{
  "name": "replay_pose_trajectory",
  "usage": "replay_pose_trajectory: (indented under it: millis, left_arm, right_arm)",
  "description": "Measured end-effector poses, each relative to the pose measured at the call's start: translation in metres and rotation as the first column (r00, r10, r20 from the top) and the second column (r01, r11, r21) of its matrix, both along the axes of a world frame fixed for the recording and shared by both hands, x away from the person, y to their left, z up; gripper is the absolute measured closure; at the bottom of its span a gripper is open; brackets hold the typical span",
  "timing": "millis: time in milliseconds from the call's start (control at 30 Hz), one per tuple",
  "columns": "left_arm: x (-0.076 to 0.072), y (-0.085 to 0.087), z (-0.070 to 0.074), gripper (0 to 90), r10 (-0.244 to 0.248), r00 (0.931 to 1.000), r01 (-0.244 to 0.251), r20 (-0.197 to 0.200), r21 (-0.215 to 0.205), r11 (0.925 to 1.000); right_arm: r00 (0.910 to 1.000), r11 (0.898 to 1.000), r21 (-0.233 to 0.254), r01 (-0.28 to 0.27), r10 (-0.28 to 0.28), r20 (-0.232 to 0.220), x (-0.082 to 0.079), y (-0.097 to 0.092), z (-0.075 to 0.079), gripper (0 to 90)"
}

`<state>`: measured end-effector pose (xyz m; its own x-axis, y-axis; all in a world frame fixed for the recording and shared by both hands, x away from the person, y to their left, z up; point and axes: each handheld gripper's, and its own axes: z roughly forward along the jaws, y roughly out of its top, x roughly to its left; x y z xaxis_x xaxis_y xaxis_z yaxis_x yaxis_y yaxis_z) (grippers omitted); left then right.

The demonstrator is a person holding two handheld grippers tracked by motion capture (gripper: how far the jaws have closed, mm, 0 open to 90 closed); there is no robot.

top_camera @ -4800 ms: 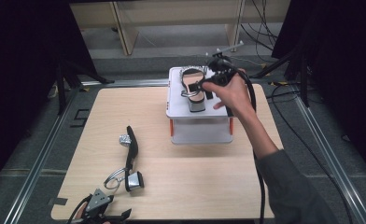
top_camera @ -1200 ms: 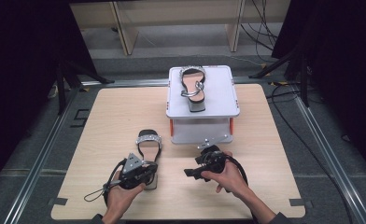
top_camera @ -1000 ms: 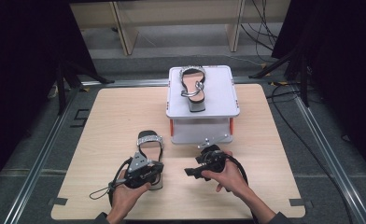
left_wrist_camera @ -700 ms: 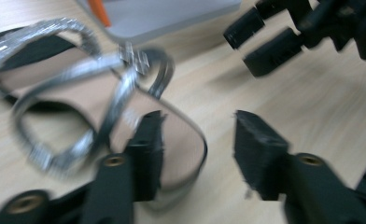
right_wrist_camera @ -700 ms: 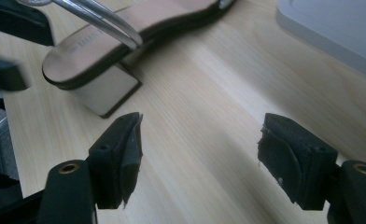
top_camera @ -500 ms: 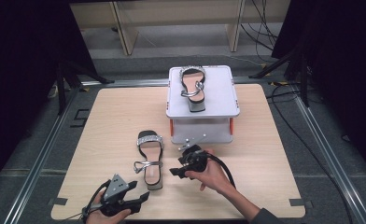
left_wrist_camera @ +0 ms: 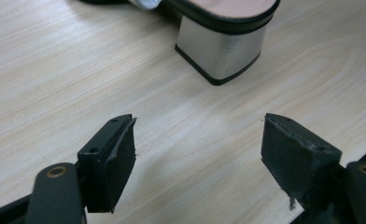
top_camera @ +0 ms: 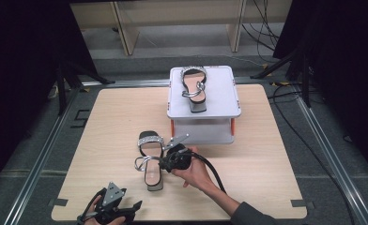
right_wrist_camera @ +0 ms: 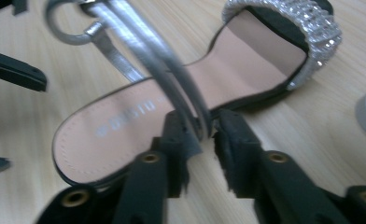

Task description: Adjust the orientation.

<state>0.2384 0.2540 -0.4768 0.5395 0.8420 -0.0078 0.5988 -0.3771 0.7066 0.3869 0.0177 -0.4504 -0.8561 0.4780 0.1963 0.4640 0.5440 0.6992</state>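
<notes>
A black sandal with a jewelled toe band and silver block heel stands upright on the wooden table. My right gripper reaches it from the right. Its jaws have just been closing and are now shut on the silver ankle strap, which runs between the pads of the right gripper. My left gripper sits near the table's front edge. Its jaws have just been opening, and the left gripper has only bare table between them, with the sandal's heel just ahead. A matching sandal rests on a white stand.
The white stand on its orange legs occupies the back middle of the table, just behind the near sandal. Metal rails run along the table's sides, and black cables lie on the floor at the right.
The left gripper let go of the sandal and drew back to the front left edge, jaws open. The right gripper moved left to the sandal and shut on its ankle strap.
</notes>
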Motion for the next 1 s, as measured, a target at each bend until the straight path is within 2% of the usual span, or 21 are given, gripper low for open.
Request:
replay_pose_trajectory:
  millis: [33,67,167,233,267,400,433,467,500,533,567,633,667,700,733,767,800,867,933,967,1000]
  left_arm:
    - [0.0,0.0,0.0,26.0,0.0,1.0,0.0,0.0,0.0,1.0]
    - [0.0,0.002,0.0,26.1,0.0,1.0,0.0,-0.003,-0.021,0.9998]
    - [0.001,0.004,-0.001,26.1,0.009,1.0,-0.009,0.004,-0.01,0.9999]
    - [0.001,0.004,-0.001,26.2,0.002,1.0,-0.002,0.0,-0.006,1.0]
    - [0.001,0.004,-0.002,26.2,0.004,1.0,-0.004,-0.002,-0.009,0.9999]
    - [0.0,0.004,-0.002,26.2,0.008,1.0,-0.008,-0.003,-0.02,0.9998]
    - [0.0,0.004,-0.002,26.2,0.008,1.0,-0.008,-0.003,-0.02,0.9998]
    - [0.001,0.005,-0.002,26.1,0.01,0.9999,-0.01,-0.004,-0.016,0.9998]
    - [0.001,0.004,-0.002,26.2,0.014,0.9999,-0.015,-0.004,-0.037,0.9992]
    - [0.002,0.004,-0.002,26.2,0.011,0.9999,-0.011,-0.006,-0.027,0.9996]
    - [0.003,0.003,-0.003,26.2,0.01,0.9999,-0.01,-0.007,-0.017,0.9998]
    - [0.003,0.003,-0.002,26.5,0.012,0.9998,-0.012,-0.013,-0.022,0.9997]
    - [0.002,0.003,-0.002,26.4,0.004,0.9998,-0.004,-0.017,-0.033,0.9995]
    - [0.003,0.003,-0.003,26.5,0.003,0.9998,-0.003,-0.019,-0.032,0.9995]
    - [0.003,0.003,-0.004,26.5,0.01,0.9998,-0.011,-0.017,-0.039,0.9992]
    - [0.004,0.004,-0.004,26.5,0.012,0.9998,-0.012,-0.013,-0.018,0.9998]
    - [0.004,0.003,-0.004,26.5,0.013,0.9998,-0.014,-0.015,-0.019,0.9997]
    - [0.003,0.002,-0.005,26.6,0.012,0.9997,-0.013,-0.02,-0.032,0.9994]
    - [0.003,0.003,-0.004,26.8,-0.004,0.9997,0.004,-0.024,-0.027,0.9996]
    - [0.003,0.002,-0.005,26.8,-0.001,0.9999,0.0,-0.013,-0.022,0.9998]
    - [0.003,0.002,-0.004,26.8,0.002,0.9999,-0.002,-0.01,-0.022,0.9998]
  right_arm:
    - [0.9999,1.0,-0.002,-0.01,0.01,0.001,0.0,-0.001,0.002,79.6]
    - [0.9999,1.0,-0.007,-0.011,0.011,-0.011,-0.001,-0.002,0.003,80.3]
    - [0.9995,1.0,-0.002,-0.029,0.029,-0.009,-0.001,-0.009,0.004,81.2]
    - [0.9995,1.0,0.011,-0.02,0.02,-0.023,-0.001,-0.015,0.004,81.3]
    - [0.999,0.999,0.013,-0.035,0.035,-0.03,0.0,-0.02,0.005,81.3]
    - [0.9986,0.999,0.021,-0.025,0.026,-0.045,-0.001,-0.043,0.013,81.4]
    - [0.9986,0.999,0.021,-0.025,0.026,-0.045,-0.001,-0.043,0.013,81.4]
    - [0.999,0.999,0.014,-0.03,0.03,-0.032,-0.003,-0.061,0.018,81.5]
    - [0.9985,0.999,0.013,-0.045,0.045,-0.031,-0.004,-0.069,0.019,81.6]
    - [0.9982,0.999,0.005,-0.047,0.047,-0.037,-0.004,-0.075,0.02,81.7]
    - [0.9979,0.999,0.003,-0.042,0.043,-0.048,-0.003,-0.083,0.019,81.8]
    - [0.9979,0.999,-0.027,-0.041,0.039,-0.051,-0.001,-0.099,0.017,81.9]
    - [0.9978,0.999,-0.025,-0.02,0.019,-0.064,-0.002,-0.106,0.018,81.9]
    - [0.9988,0.999,-0.029,-0.033,0.032,-0.036,-0.001,-0.113,0.018,82.1]
    - [0.9986,0.999,-0.03,-0.019,0.017,-0.051,-0.001,-0.119,0.019,82.2]
    - [0.9987,0.999,-0.038,-0.013,0.011,-0.05,0.0,-0.124,0.02,82.2]
    - [0.9987,0.998,-0.055,0.006,-0.008,-0.051,0.0,-0.13,0.021,82.2]
    - [0.9988,0.999,-0.053,0.012,-0.014,-0.047,0.002,-0.137,0.021,82.4]
    - [0.9988,0.998,-0.06,0.019,-0.022,-0.044,0.002,-0.139,0.021,82.4]
    - [0.9982,0.998,-0.063,0.025,-0.029,-0.053,0.001,-0.139,0.021,82.4]
    - [0.9988,0.997,-0.07,0.019,-0.022,-0.043,0.001,-0.138,0.021,82.4]
